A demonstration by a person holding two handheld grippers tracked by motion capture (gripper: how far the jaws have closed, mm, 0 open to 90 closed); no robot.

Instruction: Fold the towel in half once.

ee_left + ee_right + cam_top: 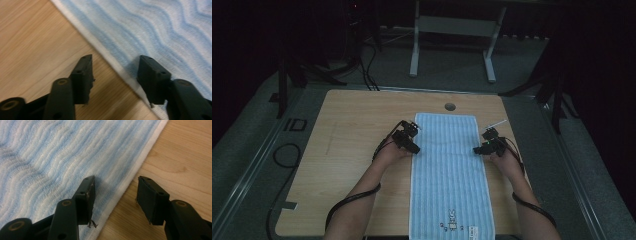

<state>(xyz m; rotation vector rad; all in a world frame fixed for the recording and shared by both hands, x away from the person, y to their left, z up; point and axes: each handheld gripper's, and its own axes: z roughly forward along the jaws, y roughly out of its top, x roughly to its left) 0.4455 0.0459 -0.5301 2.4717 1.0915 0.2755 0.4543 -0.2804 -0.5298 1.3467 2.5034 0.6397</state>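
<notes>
A blue striped towel [447, 170] is straddled at its long edges on the desk [352, 165] by the left gripper [416, 148] and right gripper [476, 149], jaws half-open, nothing yet pinched.

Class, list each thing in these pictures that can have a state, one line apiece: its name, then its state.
towel: spread flat, near end hanging over the table edge.
left gripper: open, jaws astride the towel's white hem, not pinching.
right gripper: open, jaws astride the opposite hem, not pinching.

Bare table [352, 125] flanks the towel [447, 165], unobstructed.
</notes>
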